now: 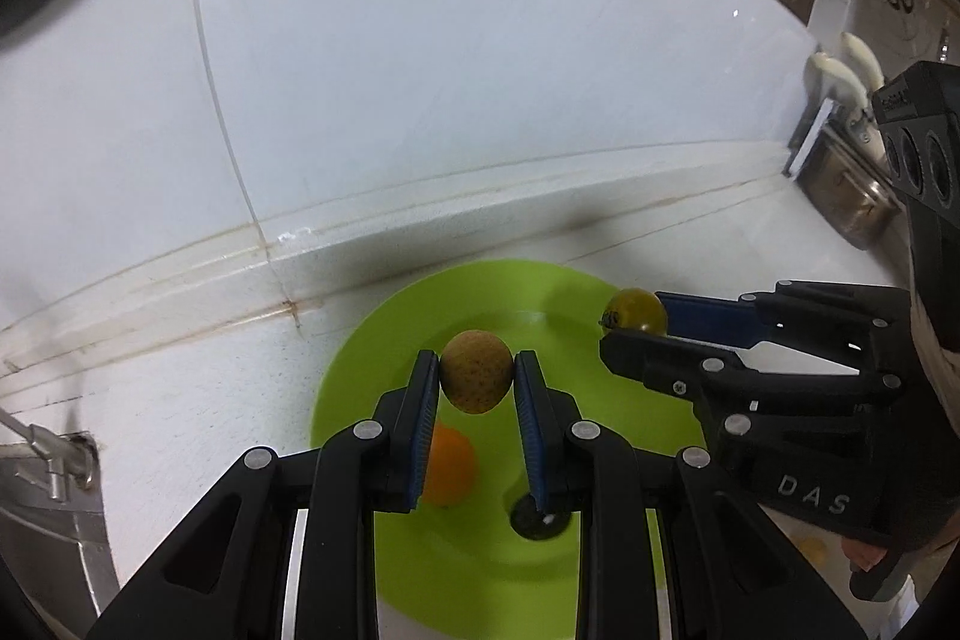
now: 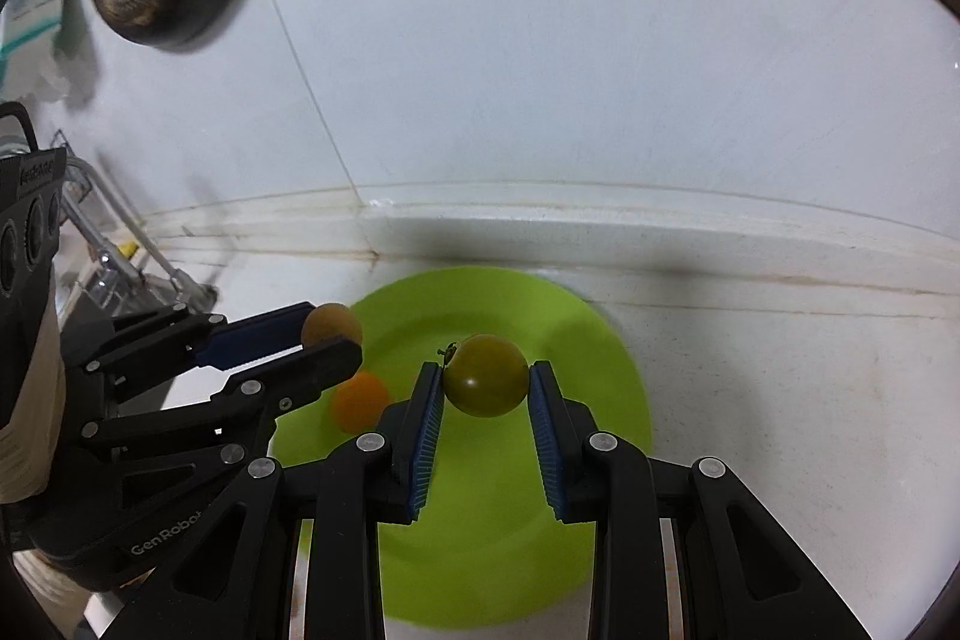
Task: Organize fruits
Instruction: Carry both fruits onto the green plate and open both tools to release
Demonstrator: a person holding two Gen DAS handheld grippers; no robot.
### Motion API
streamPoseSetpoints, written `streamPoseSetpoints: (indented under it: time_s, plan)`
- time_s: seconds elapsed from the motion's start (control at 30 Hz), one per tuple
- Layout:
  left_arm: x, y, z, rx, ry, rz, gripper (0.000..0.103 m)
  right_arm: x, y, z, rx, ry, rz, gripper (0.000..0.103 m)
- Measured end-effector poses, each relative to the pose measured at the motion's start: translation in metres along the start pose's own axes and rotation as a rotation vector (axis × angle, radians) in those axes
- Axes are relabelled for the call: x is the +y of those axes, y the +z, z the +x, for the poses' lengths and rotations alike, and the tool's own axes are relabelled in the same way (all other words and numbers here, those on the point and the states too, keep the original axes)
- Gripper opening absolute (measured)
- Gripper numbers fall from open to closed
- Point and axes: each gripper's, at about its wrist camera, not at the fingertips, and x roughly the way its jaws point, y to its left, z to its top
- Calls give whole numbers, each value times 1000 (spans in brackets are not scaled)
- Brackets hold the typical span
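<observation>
White tiled wall and white speckled countertop form the background, with a round lime-green plastic plate resting on the counter. Left gripper is clamped on a round brown speckled fruit, held above the plate's middle. Right gripper grasps a round olive-green tomato above the plate's far right part. One small orange fruit lies on the plate's near left, below the left gripper, so both loads sit directly over the plate

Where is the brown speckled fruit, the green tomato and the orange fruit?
brown speckled fruit [image 1: 477, 371]: left wrist view, middle of its speckled skin.
green tomato [image 2: 486, 383]: right wrist view, middle of its shiny front.
orange fruit [image 2: 359, 401]: right wrist view, middle of its visible side, on the plate.
</observation>
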Motion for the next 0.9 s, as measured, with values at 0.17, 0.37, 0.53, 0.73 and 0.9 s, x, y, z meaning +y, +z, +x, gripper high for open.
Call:
streamPoseSetpoints:
  time_s: [0.17,0.37,0.53,0.73,0.9]
  plan:
    - [4,0,20,47,-7,-7,26,0,0,23,49,-24,-23,30]
    - [5,-3,33,73,-9,-8,26,-7,-3,41,88,-28,-6,30]
    - [5,-1,38,73,0,1,26,-9,-6,50,113,-32,0,30]
    - [3,3,36,60,17,5,34,-5,-5,51,107,-45,-6,31]
    - [10,1,17,37,48,-6,40,-7,-3,41,87,-48,9,32]
